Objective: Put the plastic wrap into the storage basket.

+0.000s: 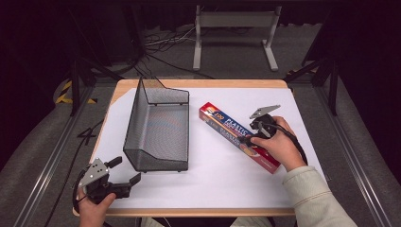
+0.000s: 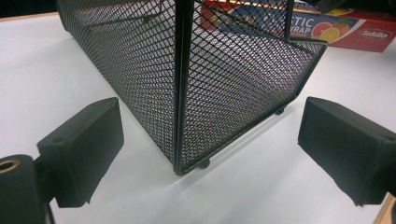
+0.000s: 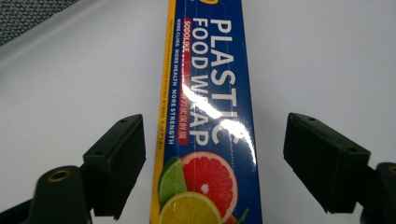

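**Right gripper lined up over the wrap box, not yet closed**

Setting: dark room, wooden table [image 1: 198, 84] covered with a white sheet, a metal stand and loose cables on the floor behind it.

Right gripper [image 3: 212, 163]: jaws apart. The plastic food wrap box [image 3: 205, 116] lies flat on the sheet and runs straight up the gap between them, away from the gripper. The left jaw stands just beside the box's yellow edge; the right jaw stands farther from the blue face. No contact is visible on either side. In the high view the right gripper [image 1: 249, 137] sits over the middle of the box's length, the hand behind it.

Left gripper [image 2: 210, 154]: jaws apart, holding nothing. It hovers low over the sheet with the near corner of the black mesh basket [image 2: 187, 84] just ahead of it, centred between the jaws but beyond them.

Judged step: approach finished, grasp pending; the basket beside the box looks like the likely destination.

Next move calls for lowering until the jaws bracket the box's long sides, then closing squarely across its width. The glossy carton may slip or tip if gripped off-centre.
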A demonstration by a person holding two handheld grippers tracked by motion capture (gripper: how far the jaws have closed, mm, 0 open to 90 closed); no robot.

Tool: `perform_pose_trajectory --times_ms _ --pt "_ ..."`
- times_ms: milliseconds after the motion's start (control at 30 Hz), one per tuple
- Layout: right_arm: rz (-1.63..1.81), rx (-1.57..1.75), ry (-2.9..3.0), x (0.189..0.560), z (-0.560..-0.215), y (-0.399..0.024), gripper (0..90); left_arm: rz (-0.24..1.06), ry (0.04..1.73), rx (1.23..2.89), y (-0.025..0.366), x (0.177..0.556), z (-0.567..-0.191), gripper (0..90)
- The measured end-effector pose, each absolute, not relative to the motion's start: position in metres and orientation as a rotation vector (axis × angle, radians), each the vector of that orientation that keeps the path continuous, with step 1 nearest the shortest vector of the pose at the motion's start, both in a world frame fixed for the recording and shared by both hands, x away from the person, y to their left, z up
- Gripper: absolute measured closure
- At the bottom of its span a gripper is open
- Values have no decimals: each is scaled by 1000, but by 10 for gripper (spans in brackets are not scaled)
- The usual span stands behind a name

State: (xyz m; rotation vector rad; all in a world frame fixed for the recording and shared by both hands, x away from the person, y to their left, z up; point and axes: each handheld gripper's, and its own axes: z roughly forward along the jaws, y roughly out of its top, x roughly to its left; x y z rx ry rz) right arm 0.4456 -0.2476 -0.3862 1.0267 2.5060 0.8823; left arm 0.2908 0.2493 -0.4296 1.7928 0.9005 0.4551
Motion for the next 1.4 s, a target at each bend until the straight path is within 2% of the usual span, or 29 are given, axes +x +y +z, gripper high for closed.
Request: perform_pose_trajectory --times_ms 300,667,1400 --pt "781 1092 2581 452 -400 -247 226 454 901 1797 249 291 -429 75" --pt "695 1136 2666 453 -405 -242 374 454 899 1798 249 291 -430 75" --pt "677 1180 2626 448 -398 -236 415 462 902 1793 251 291 -429 75"
